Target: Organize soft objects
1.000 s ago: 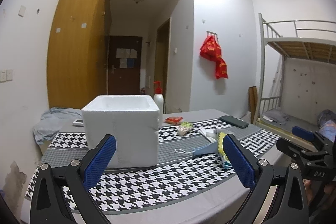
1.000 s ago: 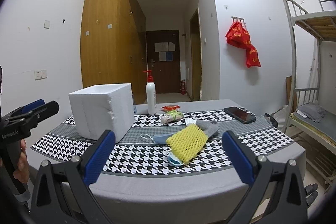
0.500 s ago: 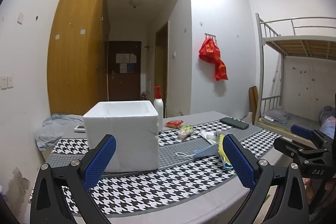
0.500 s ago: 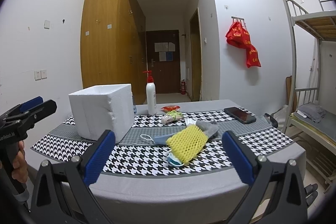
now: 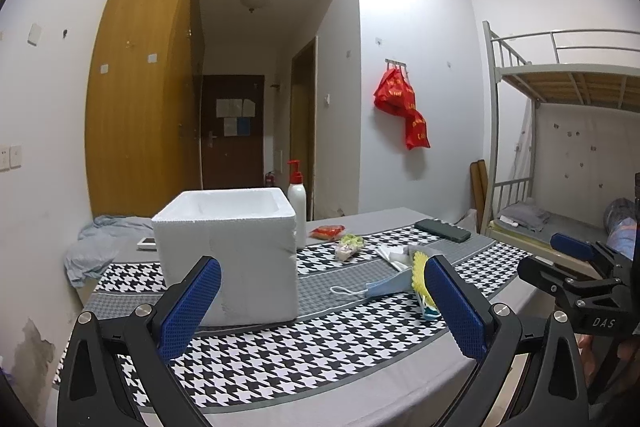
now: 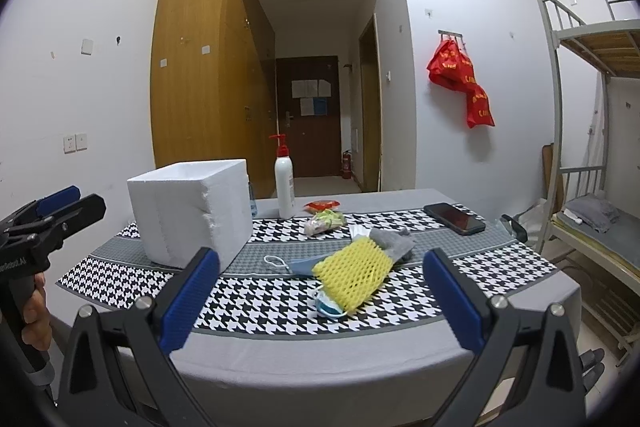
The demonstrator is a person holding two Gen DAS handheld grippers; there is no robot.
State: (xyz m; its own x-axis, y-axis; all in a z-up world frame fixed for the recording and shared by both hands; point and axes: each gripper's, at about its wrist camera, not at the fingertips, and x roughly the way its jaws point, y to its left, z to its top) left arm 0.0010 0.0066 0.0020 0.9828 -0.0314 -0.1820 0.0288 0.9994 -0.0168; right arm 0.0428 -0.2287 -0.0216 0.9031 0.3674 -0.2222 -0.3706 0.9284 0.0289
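Observation:
A white foam box (image 5: 228, 251) (image 6: 192, 215) stands open-topped on the left of the houndstooth table. To its right lie a yellow foam net (image 6: 352, 275) (image 5: 419, 273), a blue face mask (image 6: 298, 265) (image 5: 380, 287), a grey cloth (image 6: 394, 243) and a small snack bag (image 6: 324, 221) (image 5: 349, 247). My left gripper (image 5: 320, 311) is open and empty before the table's front edge, facing the box. My right gripper (image 6: 320, 303) is open and empty, facing the yellow net.
A white pump bottle (image 6: 285, 187) stands behind the box. A black phone (image 6: 454, 218) lies at the far right and a red packet (image 6: 322, 204) near the bottle. A blue-grey cloth (image 5: 104, 239) and a white device (image 5: 146, 242) lie at the left. A bunk bed (image 6: 592, 155) stands at the right.
The left gripper has drawn back and tilted up a little, so the box looks smaller and lower. The right gripper has hardly moved. Both stay open.

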